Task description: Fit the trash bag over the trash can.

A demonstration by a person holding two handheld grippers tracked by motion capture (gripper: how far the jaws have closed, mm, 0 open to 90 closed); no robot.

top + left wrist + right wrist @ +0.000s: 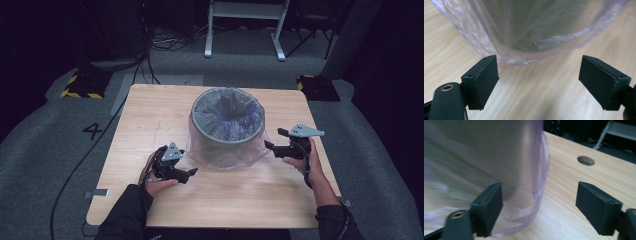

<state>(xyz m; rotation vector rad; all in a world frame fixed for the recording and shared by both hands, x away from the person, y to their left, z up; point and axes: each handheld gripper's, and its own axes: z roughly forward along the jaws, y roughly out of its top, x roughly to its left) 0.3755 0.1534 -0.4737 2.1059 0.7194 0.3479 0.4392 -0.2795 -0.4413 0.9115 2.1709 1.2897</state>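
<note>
— Two grippers at the bin, yes? Where does the bin stand?
— The grey waste bin stands upright near the middle of the wooden counter, with a clear purple-tinted bag lining it and folded down over its outside, the hem reaching the counter.
— And the left gripper?
— Low at the bin's near-left side, jaws spread wide. In the left gripper view the bag's hem lies just ahead of the pads, with bare wood between them.
— The right gripper?
— At the bin's right side, pointing at the bag, jaws also spread. In the right gripper view the bag's edge hangs between the pads, close to one of them, not pinched.
</note>
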